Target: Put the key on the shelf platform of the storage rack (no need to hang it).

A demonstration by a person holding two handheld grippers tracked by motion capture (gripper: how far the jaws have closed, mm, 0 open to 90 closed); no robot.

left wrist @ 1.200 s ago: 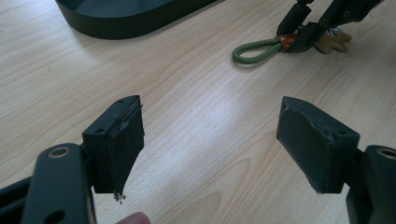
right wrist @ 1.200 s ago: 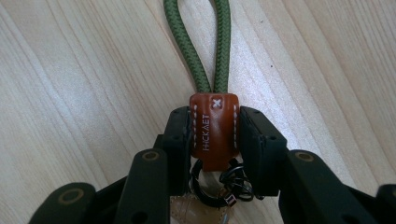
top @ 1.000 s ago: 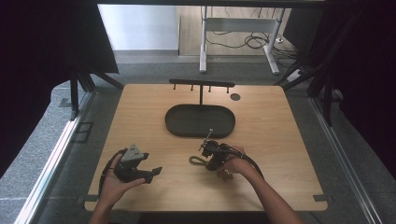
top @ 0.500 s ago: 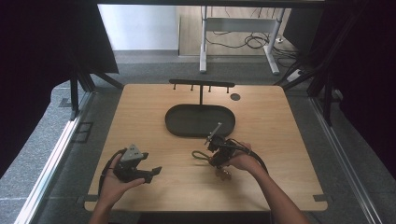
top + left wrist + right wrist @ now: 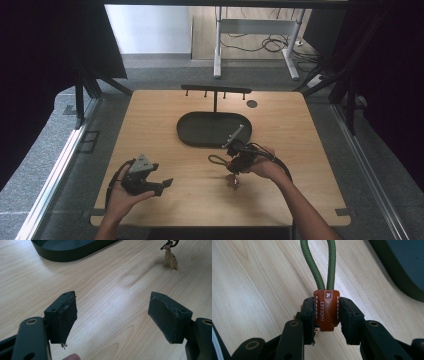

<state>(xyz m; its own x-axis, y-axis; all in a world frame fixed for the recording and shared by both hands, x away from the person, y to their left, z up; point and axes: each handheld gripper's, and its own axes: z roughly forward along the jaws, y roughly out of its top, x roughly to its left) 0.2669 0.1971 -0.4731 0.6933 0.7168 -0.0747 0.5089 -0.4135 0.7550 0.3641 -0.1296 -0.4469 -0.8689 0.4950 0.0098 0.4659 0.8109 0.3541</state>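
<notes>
Bare table (image 5: 150, 135) left; tray (image 5: 200, 131) and rack (image 5: 216, 90) block centre.

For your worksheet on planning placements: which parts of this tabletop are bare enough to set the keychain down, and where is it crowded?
Bare wood lies between the left gripper and the keychain in the right gripper, and along both sides of the black oval tray. It is tighter behind the tray, around the black rack.

Even, soft daylight falls on the wooden table (image 5: 310, 130) in the high view, while dark curtains swallow both sides in near black. A bright floor strip glows beyond the far edge. In the left gripper view a faint shadow smudges the wood, and the far corner goes soft. The right gripper view is crisp up close, background slightly blurred.
</notes>
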